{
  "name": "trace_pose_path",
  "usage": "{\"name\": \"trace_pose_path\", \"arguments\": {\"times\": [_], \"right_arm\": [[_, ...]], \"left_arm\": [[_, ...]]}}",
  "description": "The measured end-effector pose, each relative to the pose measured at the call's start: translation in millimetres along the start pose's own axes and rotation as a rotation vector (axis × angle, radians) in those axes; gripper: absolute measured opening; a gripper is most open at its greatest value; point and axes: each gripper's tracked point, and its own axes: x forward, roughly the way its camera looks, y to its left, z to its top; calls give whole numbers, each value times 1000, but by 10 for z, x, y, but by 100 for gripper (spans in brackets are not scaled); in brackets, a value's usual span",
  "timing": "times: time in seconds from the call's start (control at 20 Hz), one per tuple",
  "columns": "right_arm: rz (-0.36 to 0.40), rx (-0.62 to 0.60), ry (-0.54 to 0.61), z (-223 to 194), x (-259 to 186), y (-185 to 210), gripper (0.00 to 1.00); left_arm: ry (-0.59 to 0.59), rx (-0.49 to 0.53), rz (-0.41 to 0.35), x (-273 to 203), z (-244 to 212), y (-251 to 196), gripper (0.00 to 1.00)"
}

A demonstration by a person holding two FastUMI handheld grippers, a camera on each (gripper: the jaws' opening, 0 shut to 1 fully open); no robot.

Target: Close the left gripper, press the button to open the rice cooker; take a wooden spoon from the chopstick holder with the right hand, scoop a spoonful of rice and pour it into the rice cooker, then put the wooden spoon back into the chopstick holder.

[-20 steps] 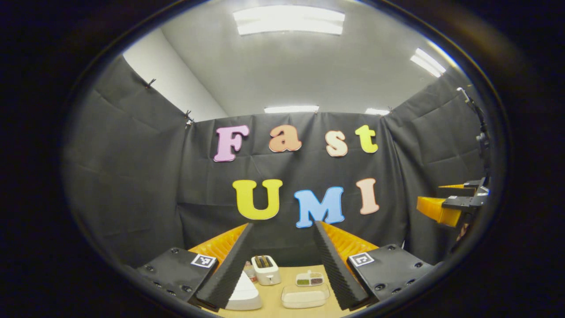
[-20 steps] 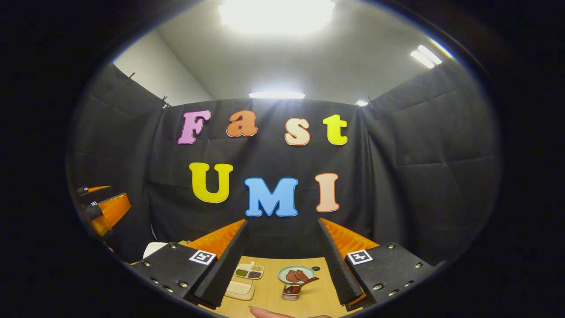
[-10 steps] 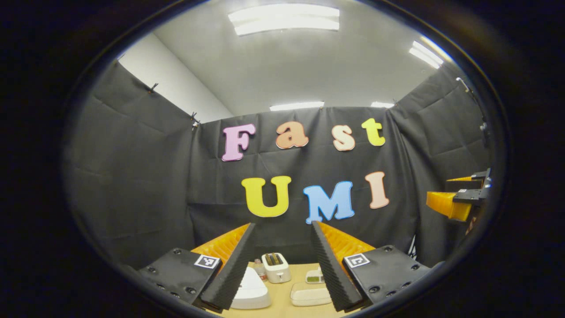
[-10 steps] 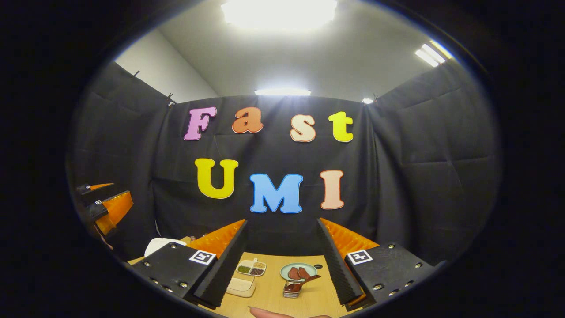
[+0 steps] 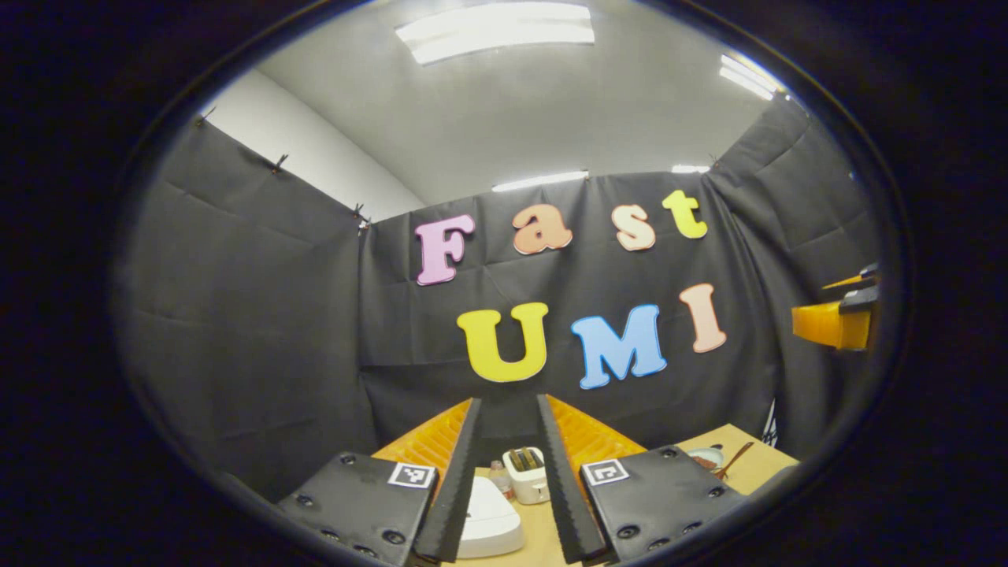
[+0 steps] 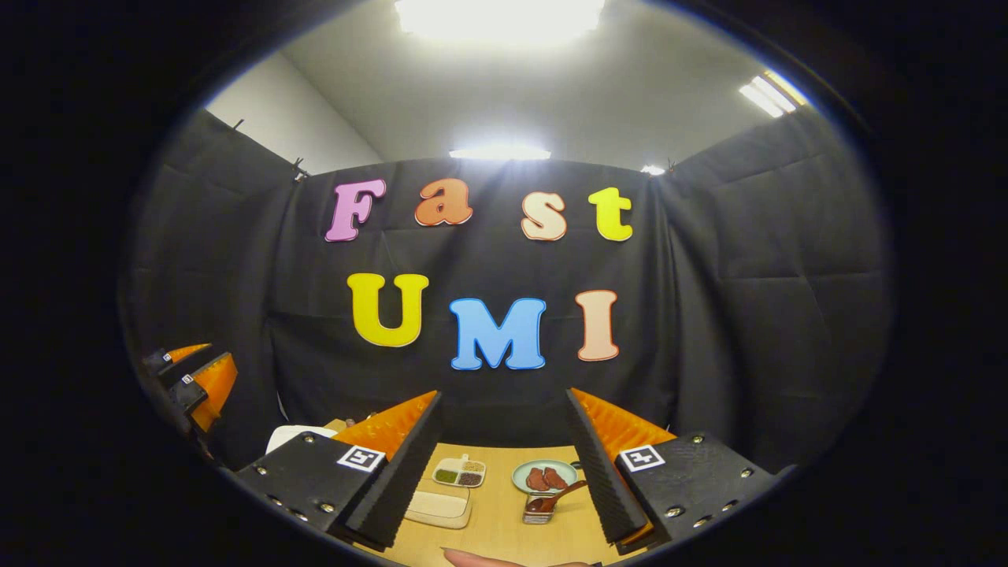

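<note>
Right tool (image 6: 504, 441) wide; holder (image 6: 538, 512) holds wooden spoon (image 6: 554, 498); left tool (image 5: 508, 441) seemingly narrow.

toaster (image 5: 526, 474) and bottle (image 5: 498, 476) stand close behind the rice cooker (image 5: 488, 521).

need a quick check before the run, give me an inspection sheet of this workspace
surface: wooden table, level
job's things: white rice cooker, lid down; wooden spoon leaning in chopstick holder; shallow box, likely the rice
clutter: toaster, small bottle, divided dish, plate with brown pieces
grippers: left tongs at a narrow gap, empty; right tongs wide open, empty
cables: nothing seen
surroundings: black cloth wall, ceiling lights
</note>
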Motion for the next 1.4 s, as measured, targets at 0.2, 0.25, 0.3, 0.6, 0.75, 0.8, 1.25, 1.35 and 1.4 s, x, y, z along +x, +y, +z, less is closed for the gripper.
{"name": "trace_pose_path", "arguments": {"times": [0.2, 0.25, 0.3, 0.6, 0.75, 0.8, 1.25, 1.35, 1.4], "right_arm": [[-42, -7, 35, -76, 36, 375, 93], [-50, -20, 44, -112, 34, 458, 93], [-68, -45, 61, -148, 20, 490, 93], [-72, -118, 149, -343, 43, 814, 93], [-88, -154, 183, -408, 49, 856, 93], [-87, -165, 199, -442, 27, 884, 92], [-127, -252, 265, -556, -72, 853, 93], [-130, -253, 277, -595, -83, 864, 95], [-129, -252, 281, -613, -82, 872, 93]], "left_arm": [[78, -21, 12, 377, -496, 335, 32], [102, -34, 4, 470, -656, 377, 27], [132, -45, -7, 549, -828, 420, 21], [335, -87, 57, 982, -1950, 797, 8], [444, -100, 85, 1151, -2568, 836, 8], [489, -84, 92, 1190, -2812, 834, 8], [782, -35, 77, 1362, -4180, 699, 8], [811, -34, 80, 1392, -4318, 723, 10], [839, -29, 74, 1391, -4407, 714, 9]]}}
